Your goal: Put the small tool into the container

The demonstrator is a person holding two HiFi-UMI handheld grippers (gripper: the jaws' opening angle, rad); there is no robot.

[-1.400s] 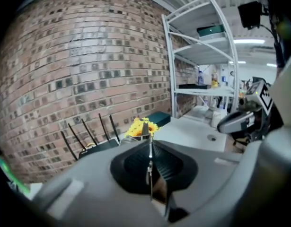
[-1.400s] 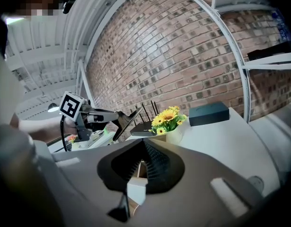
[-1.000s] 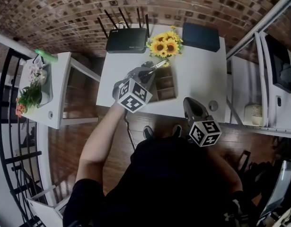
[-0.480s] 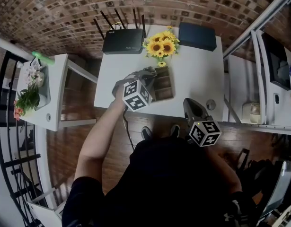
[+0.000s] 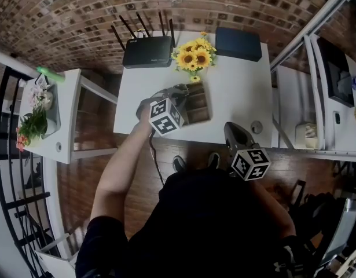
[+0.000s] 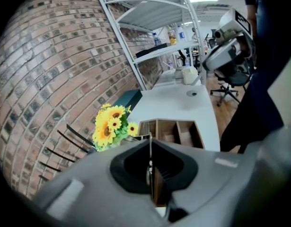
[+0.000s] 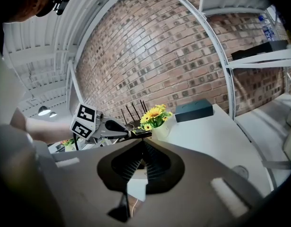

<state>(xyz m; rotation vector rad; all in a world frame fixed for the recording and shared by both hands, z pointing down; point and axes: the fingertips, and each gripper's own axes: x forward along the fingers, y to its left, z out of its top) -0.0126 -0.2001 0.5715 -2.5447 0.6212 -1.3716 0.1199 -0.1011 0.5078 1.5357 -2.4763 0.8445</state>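
A wooden container (image 5: 201,104) with several compartments stands on the white table (image 5: 235,91). My left gripper (image 5: 181,91) hovers over the container's left edge. Its jaws are shut on the small tool (image 6: 149,168), a thin metal rod that runs up between the pads. In the left gripper view, the container (image 6: 177,131) lies just beyond the left gripper (image 6: 150,142). From the right gripper view, the left gripper (image 7: 120,128) shows with the tool's dark tip sticking out to the right. My right gripper (image 5: 231,127) hangs at the table's near edge, and its jaws (image 7: 143,142) are shut and empty.
Sunflowers (image 5: 192,57) in a white pot stand just behind the container. A black router (image 5: 146,51) and a dark box (image 5: 238,44) sit at the table's back edge. A round cable hole (image 5: 257,127) is near the front right. A side table with plants (image 5: 41,114) is on the left, metal shelving on the right.
The left gripper has dropped lower over the container's left edge. The tool, which pointed up toward the sunflowers, no longer shows in the head view. The right gripper has not moved.
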